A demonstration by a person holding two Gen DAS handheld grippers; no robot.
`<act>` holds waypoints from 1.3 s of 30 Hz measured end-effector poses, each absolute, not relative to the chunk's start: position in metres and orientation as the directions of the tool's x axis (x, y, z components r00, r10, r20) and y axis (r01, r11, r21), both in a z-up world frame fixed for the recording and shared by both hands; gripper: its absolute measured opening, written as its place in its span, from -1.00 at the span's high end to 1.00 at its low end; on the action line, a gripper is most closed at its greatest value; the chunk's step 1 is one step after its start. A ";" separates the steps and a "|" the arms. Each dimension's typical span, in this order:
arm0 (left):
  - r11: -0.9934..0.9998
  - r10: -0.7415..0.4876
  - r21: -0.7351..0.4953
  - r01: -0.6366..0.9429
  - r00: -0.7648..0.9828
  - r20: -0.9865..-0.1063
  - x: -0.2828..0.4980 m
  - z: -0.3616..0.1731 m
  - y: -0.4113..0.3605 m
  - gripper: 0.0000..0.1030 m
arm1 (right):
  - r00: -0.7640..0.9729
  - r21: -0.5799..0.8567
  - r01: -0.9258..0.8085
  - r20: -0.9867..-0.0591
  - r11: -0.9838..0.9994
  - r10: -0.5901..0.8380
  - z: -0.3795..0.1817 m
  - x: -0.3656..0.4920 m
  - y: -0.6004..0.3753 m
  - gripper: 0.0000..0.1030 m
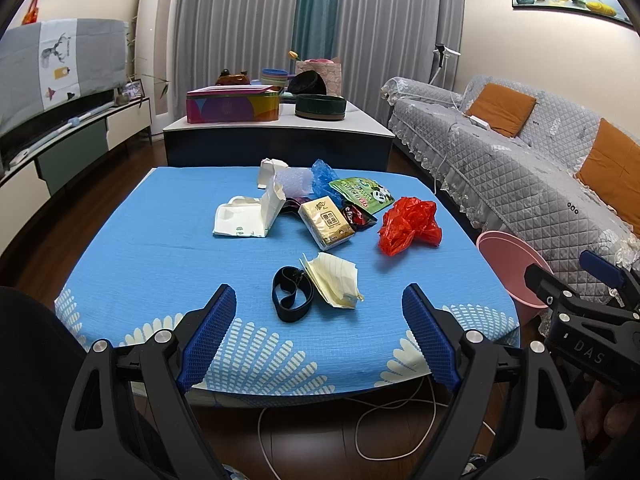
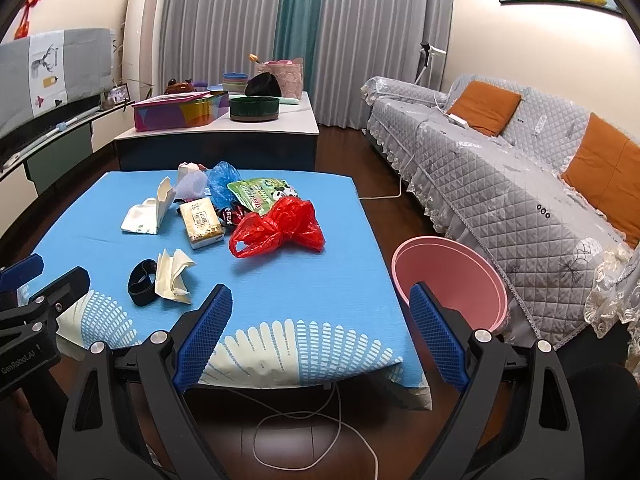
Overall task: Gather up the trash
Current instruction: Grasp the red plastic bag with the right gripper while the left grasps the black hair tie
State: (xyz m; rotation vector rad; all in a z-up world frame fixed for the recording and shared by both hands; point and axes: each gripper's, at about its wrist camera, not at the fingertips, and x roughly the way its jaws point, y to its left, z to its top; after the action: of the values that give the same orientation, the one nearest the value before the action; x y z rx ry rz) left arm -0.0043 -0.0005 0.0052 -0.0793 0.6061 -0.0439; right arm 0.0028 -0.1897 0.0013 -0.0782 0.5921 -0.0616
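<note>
While both claws, the left gripper [image 1: 318, 336] and right gripper [image 2: 322, 336], gape wide and empty, start with the crumpled paper [image 1: 334, 280] at centre frame, then drop it in the pink bin [image 2: 452, 280] at lower right.

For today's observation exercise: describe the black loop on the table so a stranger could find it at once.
Start at the blue tablecloth and look to the edge nearest the cameras. There a black strap loop lies flat, touching the left side of a crumpled lined paper. It is the only black ring-shaped thing; the rest of the litter is wrappers, bags and boxes farther back.
</note>
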 end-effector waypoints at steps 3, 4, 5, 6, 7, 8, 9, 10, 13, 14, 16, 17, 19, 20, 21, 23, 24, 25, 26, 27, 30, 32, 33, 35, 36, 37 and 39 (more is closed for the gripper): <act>0.996 -0.059 -0.088 0.011 0.823 -0.564 -0.003 0.006 0.000 -0.52 | 0.831 -0.075 0.036 -0.552 0.997 -0.072 0.002 0.003 -0.191 -0.67; 0.996 -0.055 -0.091 0.004 0.823 -0.565 -0.002 0.006 0.001 -0.51 | 0.830 -0.066 0.034 -0.554 0.997 -0.065 0.002 0.003 -0.191 -0.66; 0.995 -0.053 -0.096 -0.002 0.824 -0.564 -0.002 0.006 0.002 -0.49 | 0.828 -0.059 0.030 -0.557 0.998 -0.058 0.002 0.004 -0.192 -0.63; 0.995 -0.050 -0.102 -0.009 0.825 -0.563 -0.002 0.006 0.004 -0.42 | 0.824 -0.045 0.024 -0.564 0.999 -0.045 0.003 0.005 -0.193 -0.59; 0.994 -0.047 -0.107 -0.016 0.825 -0.563 -0.001 0.006 0.005 -0.37 | 0.823 -0.035 0.016 -0.568 0.999 -0.033 0.003 0.006 -0.192 -0.57; 0.994 -0.043 -0.110 -0.023 0.825 -0.564 0.001 0.005 0.006 -0.30 | 0.823 -0.030 0.010 -0.568 1.000 -0.025 0.004 0.007 -0.192 -0.53; 0.994 -0.036 -0.106 -0.029 0.826 -0.563 0.001 0.004 0.006 -0.25 | 0.825 -0.030 0.007 -0.565 1.000 -0.023 0.006 0.007 -0.192 -0.50; 0.994 -0.028 -0.101 -0.035 0.827 -0.562 0.003 0.004 0.006 -0.24 | 0.829 -0.033 0.006 -0.559 0.999 -0.023 0.008 0.008 -0.191 -0.49; 0.993 -0.027 -0.109 -0.043 0.821 -0.570 0.010 0.000 0.007 -0.22 | 0.832 -0.020 -0.006 -0.555 1.000 -0.006 0.014 0.014 -0.191 -0.38; 0.992 -0.033 -0.118 -0.043 0.818 -0.575 0.012 -0.002 0.008 -0.22 | 0.834 -0.018 -0.015 -0.552 1.000 0.002 0.017 0.018 -0.191 -0.34; 0.991 -0.038 -0.124 -0.045 0.806 -0.591 0.020 -0.007 0.008 -0.22 | 0.837 -0.025 -0.033 -0.547 0.999 0.014 0.022 0.025 -0.190 -0.25; 0.992 -0.034 -0.121 -0.047 0.802 -0.597 0.023 -0.009 0.007 -0.22 | 0.835 -0.025 -0.043 -0.550 0.999 0.022 0.023 0.031 -0.190 -0.21; 0.992 -0.027 -0.112 -0.052 0.796 -0.604 0.032 -0.013 0.006 -0.20 | 0.818 -0.004 -0.065 -0.573 0.998 0.051 0.023 0.048 -0.190 -0.11; 0.993 -0.022 -0.107 -0.055 0.794 -0.607 0.035 -0.015 0.005 -0.14 | 0.809 0.011 -0.075 -0.584 0.997 0.068 0.022 0.058 -0.190 -0.05; 0.993 -0.016 -0.103 -0.059 0.791 -0.612 0.039 -0.017 0.005 -0.08 | 0.805 0.017 -0.079 -0.589 0.997 0.074 0.022 0.065 -0.190 -0.01; 0.993 -0.007 -0.097 -0.068 0.784 -0.621 0.044 -0.022 0.006 0.00 | 0.799 0.033 -0.098 -0.593 0.995 0.098 0.021 0.086 -0.185 0.01; 0.993 -0.001 -0.093 -0.073 0.779 -0.627 0.048 -0.025 0.006 0.05 | 0.799 0.035 -0.108 -0.592 0.994 0.108 0.019 0.095 -0.182 0.01; 0.993 0.003 -0.092 -0.078 0.774 -0.633 0.051 -0.029 0.007 0.05 | 0.799 0.036 -0.115 -0.591 0.993 0.114 0.015 0.102 -0.178 0.01; 0.992 0.008 -0.091 -0.087 0.765 -0.643 0.055 -0.033 0.008 0.05 | 0.796 0.043 -0.122 -0.592 0.992 0.124 0.012 0.109 -0.175 0.01; 0.992 0.012 -0.091 -0.093 0.759 -0.651 0.058 -0.037 0.010 0.05 | 0.790 0.065 -0.131 -0.595 0.989 0.144 0.004 0.119 -0.172 0.01; 0.990 0.023 -0.087 -0.108 0.745 -0.667 0.067 -0.046 0.013 0.05 | 0.767 0.098 -0.140 -0.618 0.985 0.171 -0.020 0.138 -0.163 0.01; 0.990 0.024 -0.087 -0.112 0.739 -0.674 0.072 -0.051 0.014 0.05 | 0.752 0.115 -0.143 -0.633 0.983 0.184 -0.035 0.146 -0.159 0.01; 0.990 0.028 -0.083 -0.115 0.732 -0.681 0.075 -0.055 0.015 0.05 | 0.746 0.114 -0.147 -0.640 0.982 0.186 -0.042 0.150 -0.155 0.00; 0.989 0.027 -0.088 -0.123 0.717 -0.696 0.081 -0.061 0.017 0.05 | 0.732 0.110 -0.160 -0.653 0.981 0.193 -0.051 0.160 -0.150 -0.01; 0.988 0.027 -0.090 -0.128 0.707 -0.707 0.084 -0.066 0.019 0.05 | 0.730 0.105 -0.161 -0.657 0.981 0.190 -0.055 0.165 -0.148 -0.04; 0.987 0.030 -0.088 -0.132 0.701 -0.713 0.086 -0.069 0.019 0.05 | 0.727 0.098 -0.161 -0.662 0.982 0.185 -0.059 0.170 -0.145 -0.04; 0.986 0.030 -0.092 -0.139 0.689 -0.724 0.090 -0.073 0.022 0.05 | 0.713 0.094 -0.156 -0.678 0.983 0.178 -0.069 0.179 -0.142 -0.04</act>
State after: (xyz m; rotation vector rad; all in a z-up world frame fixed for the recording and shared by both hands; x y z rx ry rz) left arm 0.0900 0.0215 -0.0733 -0.1436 0.8054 0.0946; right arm 0.1795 -0.1419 -0.0693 0.0303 0.7550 0.1851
